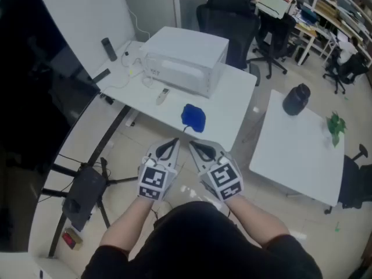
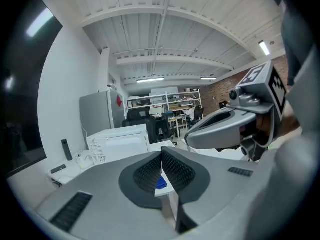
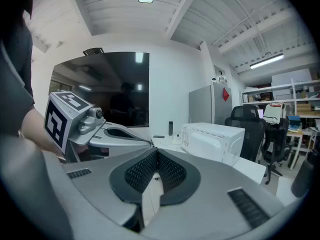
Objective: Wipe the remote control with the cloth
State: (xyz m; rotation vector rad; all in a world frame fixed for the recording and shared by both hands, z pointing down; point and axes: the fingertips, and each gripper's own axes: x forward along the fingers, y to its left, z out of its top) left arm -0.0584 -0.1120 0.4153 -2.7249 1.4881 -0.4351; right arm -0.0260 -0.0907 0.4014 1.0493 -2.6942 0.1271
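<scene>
Before the first wipe: I stand short of the white table (image 1: 232, 106) with a tool in each hand, and as far as the pictures show, nothing of the job is done yet; my left gripper (image 1: 172, 146) has its jaws pressed together on nothing; my right gripper (image 1: 194, 146) is the same, jaws closed flat against each other and empty; the two hang side by side over the floor, tips aimed at the table's near edge and well apart from anything on it.

The cloth (image 1: 193, 117), a small blue bundle, lies crumpled close to that near edge, untouched. I take the remote control (image 1: 162, 96) to be the slim pale bar lying flat on the tabletop, left of the cloth and just in front of the microwave (image 1: 187, 60), apart from both. A dark bar (image 1: 108, 49) stands upright further left and a second dark bar (image 1: 102, 75) lies flat near it; either might also be a remote, and I cannot say for sure which is meant.

Left to do, by my reckoning: step in, pick up the cloth, steady the remote control, rub it over.

The remote control looks small, light and narrow, likely to slide on the smooth top unless one gripper pins it; its buttons are too small to make out; the cloth looks soft and loose, easy to pinch at a fold.
</scene>
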